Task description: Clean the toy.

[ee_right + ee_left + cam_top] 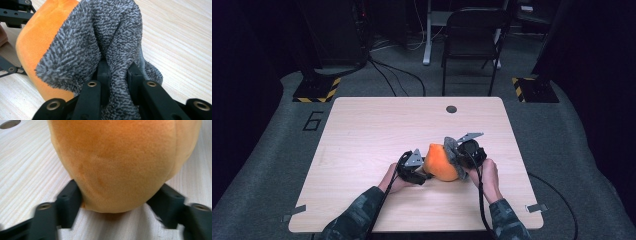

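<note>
**A:** Item one, what was on the left side?

**B:** Left gripper (424,172): I logged its jaws about half spread, set on either flank of the rounded orange plush object (120,162), pads against the fabric near its base. The object sat directly ahead of that gripper, touching it, resting on the table.

**A:** Item two, the right?

**B:** Right gripper (117,75): jaws drawn in tight, pinching a fold of grey knitted terry cloth (100,40). The cloth stood up from the jaws and lay against the far side of the orange object, so the object sat just beyond the cloth, between my two grippers.

**A:** Axis? Nearer hand?

**B:** From the high view the object rose tilted, its taller end leaning toward the left gripper. Both were in contact; I judged neither nearer.

**A:** Surface and room?

**B:** Pale wood-grain tabletop (377,125), a round cable hole (451,109) well beyond both grippers. Dark room, grey floor, a black folding chair (472,35) behind the table.
</note>
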`<state>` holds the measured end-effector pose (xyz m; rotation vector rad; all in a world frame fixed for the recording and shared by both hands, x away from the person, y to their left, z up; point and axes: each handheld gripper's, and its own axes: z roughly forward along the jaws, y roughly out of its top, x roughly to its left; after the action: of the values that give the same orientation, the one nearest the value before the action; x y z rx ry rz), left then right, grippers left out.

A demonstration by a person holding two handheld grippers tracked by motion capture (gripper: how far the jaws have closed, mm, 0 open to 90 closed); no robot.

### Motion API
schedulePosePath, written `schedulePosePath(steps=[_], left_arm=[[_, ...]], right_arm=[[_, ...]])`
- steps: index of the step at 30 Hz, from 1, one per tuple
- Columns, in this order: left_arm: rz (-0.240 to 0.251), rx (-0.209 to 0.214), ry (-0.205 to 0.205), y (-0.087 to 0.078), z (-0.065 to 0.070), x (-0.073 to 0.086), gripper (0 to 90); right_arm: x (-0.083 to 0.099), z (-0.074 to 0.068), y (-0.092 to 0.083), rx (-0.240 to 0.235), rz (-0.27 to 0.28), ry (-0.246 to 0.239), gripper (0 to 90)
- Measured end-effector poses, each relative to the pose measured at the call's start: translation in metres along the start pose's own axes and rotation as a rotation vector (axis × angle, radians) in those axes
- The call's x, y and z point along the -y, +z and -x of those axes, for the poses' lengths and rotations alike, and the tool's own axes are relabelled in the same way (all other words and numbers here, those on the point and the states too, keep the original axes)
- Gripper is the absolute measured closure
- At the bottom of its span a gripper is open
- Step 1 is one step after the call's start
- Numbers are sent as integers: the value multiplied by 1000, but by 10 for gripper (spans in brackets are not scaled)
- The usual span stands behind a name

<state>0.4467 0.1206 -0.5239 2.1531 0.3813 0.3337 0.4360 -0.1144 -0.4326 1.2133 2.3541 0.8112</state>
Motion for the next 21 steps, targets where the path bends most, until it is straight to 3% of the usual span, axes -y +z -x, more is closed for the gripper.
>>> schedulePosePath(steps=[4,7,8,9,10,11,12,13,14,15,18,21], left_arm=[[2,2,1,-1,0,0,460],[7,-3,-13,-2,1,1,560],[9,-11,-8,-2,2,1,569],[9,-11,-8,-2,2,1,576],[8,-12,-10,-2,2,1,580],[12,-10,-10,-2,2,1,582],[12,-10,-10,-2,2,1,586],[12,-10,-9,-2,2,1,586],[13,-15,-7,-3,3,1,596],[13,-15,-7,-3,3,1,600],[19,-15,-8,-3,2,1,619],[25,-19,0,-3,3,1,632]], right_arm=[[1,2,-1,-12,13,8,771],[2,6,-9,-29,60,31,771],[3,11,-23,-9,91,47,771],[3,11,-23,-9,91,47,771],[7,20,-39,43,110,63,770],[13,28,-49,57,123,90,770],[13,28,-49,57,123,90,770],[19,35,-55,74,123,110,770],[38,47,-57,101,116,140,770],[38,47,-57,101,116,140,770],[68,64,-40,125,41,185,766],[72,69,-36,137,26,204,765]])
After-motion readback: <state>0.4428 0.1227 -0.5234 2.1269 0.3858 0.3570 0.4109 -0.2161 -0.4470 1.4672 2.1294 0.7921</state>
